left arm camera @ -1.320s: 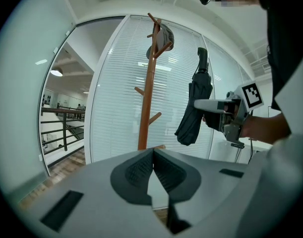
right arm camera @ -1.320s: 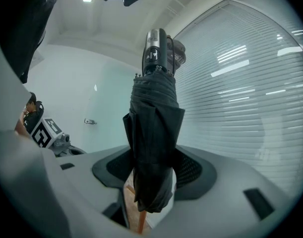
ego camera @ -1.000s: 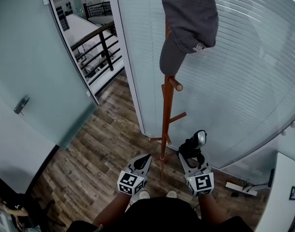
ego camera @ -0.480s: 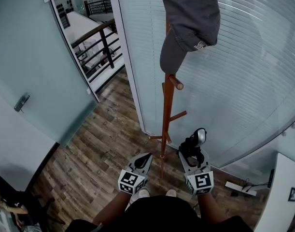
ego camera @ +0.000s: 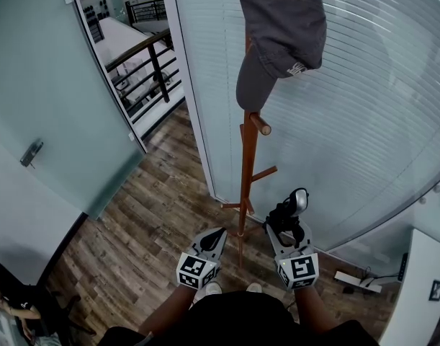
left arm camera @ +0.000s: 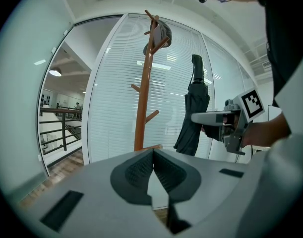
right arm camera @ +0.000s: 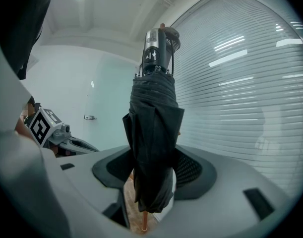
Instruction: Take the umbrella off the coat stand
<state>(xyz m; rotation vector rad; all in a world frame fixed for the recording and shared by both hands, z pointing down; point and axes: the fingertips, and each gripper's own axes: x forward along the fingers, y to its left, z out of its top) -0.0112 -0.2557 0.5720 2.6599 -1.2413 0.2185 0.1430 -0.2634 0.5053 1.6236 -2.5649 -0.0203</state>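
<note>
The grey cap [ego camera: 281, 27] covers the top of the coat stand [ego camera: 247, 171], and the picture's top edge cuts the cap off. From above, most of the umbrella [ego camera: 290, 215] hides behind the right claw [ego camera: 283, 228]; only its handle end and a bit of black cloth show. The right claw pinches the folded umbrella round its middle and holds it upright, handle up, beside the stand's pole and apart from it. The left claw [ego camera: 218, 235] is pressed together with nothing in it
</note>
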